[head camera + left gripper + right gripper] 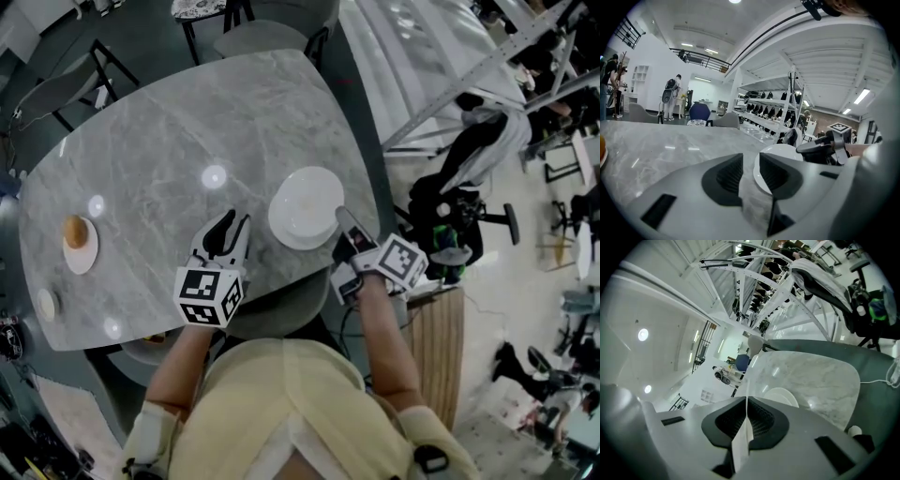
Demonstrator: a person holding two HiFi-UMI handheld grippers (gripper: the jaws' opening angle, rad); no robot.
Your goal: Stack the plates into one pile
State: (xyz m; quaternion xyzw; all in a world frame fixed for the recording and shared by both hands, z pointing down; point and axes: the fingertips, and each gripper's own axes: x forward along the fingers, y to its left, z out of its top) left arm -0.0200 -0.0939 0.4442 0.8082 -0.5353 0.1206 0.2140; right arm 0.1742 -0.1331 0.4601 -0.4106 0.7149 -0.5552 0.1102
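Observation:
A pile of white plates (305, 206) sits near the table's near right edge. In the left gripper view, the white plates (780, 152) lie just beyond the jaws. My left gripper (230, 230) hovers over the marble to the left of the pile, open, with only the table between its fingers (751, 166). My right gripper (345, 223) is at the pile's lower right rim, and it also shows in the left gripper view (820, 149). Its jaws (746, 401) are shut, with a thin white sliver along the seam. The plates (782, 397) lie ahead of it.
A small plate with a brown bun (80, 244) and a small dish (47, 303) sit at the grey marble table's (187, 122) left edge. A grey chair (281, 305) stands under the near edge, and more chairs (262, 37) stand at the far side.

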